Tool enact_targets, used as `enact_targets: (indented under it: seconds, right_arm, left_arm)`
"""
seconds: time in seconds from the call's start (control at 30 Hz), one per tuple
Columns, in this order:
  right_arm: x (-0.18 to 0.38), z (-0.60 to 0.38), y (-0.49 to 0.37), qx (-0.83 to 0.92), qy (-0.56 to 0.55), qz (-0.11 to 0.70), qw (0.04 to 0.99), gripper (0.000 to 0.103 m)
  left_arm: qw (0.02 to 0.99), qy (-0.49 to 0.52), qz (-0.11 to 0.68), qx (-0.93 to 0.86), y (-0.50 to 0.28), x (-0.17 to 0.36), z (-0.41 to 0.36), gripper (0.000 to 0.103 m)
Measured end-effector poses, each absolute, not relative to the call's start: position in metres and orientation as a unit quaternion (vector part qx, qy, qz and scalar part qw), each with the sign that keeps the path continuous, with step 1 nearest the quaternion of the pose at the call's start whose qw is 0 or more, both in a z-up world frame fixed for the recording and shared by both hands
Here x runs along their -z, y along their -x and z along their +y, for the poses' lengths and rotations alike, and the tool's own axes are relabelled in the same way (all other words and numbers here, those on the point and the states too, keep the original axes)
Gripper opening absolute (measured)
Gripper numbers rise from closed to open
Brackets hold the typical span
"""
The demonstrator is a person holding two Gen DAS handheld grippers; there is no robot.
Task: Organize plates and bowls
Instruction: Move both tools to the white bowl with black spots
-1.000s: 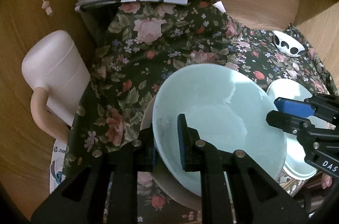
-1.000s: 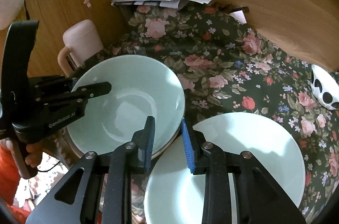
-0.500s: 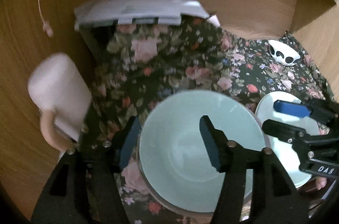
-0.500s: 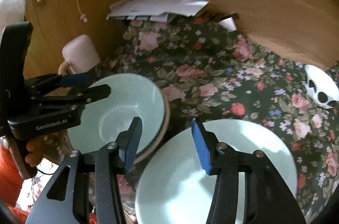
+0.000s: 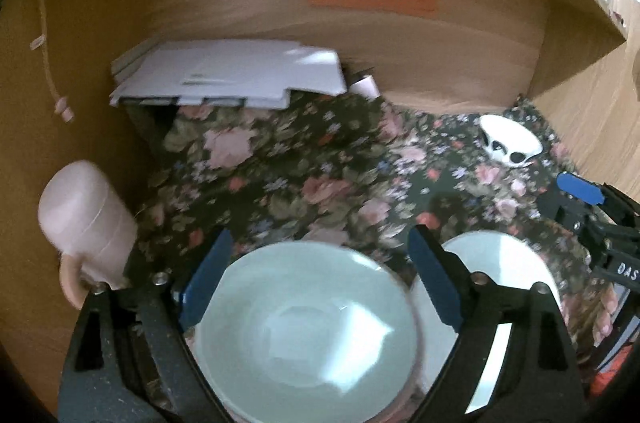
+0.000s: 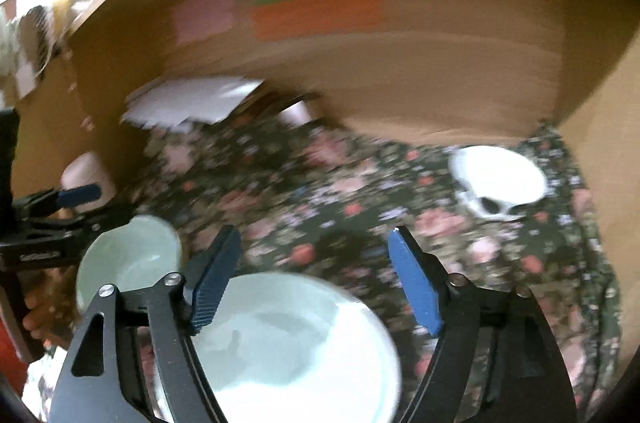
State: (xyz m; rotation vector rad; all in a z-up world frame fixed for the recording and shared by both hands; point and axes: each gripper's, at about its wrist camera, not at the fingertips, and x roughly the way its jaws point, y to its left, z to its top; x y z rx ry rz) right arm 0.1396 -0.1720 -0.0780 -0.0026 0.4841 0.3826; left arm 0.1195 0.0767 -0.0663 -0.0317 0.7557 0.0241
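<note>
Floral cloth point(image 5: 304, 175) across the wooden nook, plate point(image 6: 304, 347) beside bowl point(image 5: 308, 331) at the near edge, left gripper point(image 5: 316, 275) jaws just opening wide, bowl between untouched, right gripper point(image 6: 312, 279) jaws just opening, nothing gripped

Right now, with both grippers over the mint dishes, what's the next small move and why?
Probably send the right gripper, whose jaws have just been opening with nothing between them, toward the spotted white bowl at the back right. It sits alone on the floral cloth, while the mint bowl and the mint plate look already released.
</note>
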Motion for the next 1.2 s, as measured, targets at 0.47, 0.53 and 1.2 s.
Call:
enact_targets:
  seconds: [0.47, 0.53, 1.2]
  right_arm:
    - [0.074, -0.264, -0.205, -0.061, -0.014, 0.251, 0.966, 0.082]
    - [0.076, -0.273, -0.217, -0.05, -0.018, 0.256, 0.965, 0.082]
    - [0.141, -0.337, -0.337, -0.013, -0.125, 0.391, 0.912, 0.039]
  left_arm:
    - [0.914, 0.047, 0.402, 0.034, -0.193, 0.054, 0.028, 0.09]
    - [0.913, 0.039, 0.405, 0.033, -0.204, 0.057, 0.02, 0.09]
    - [0.899, -0.002, 0.438, 0.024, -0.282, 0.097, -0.022, 0.091]
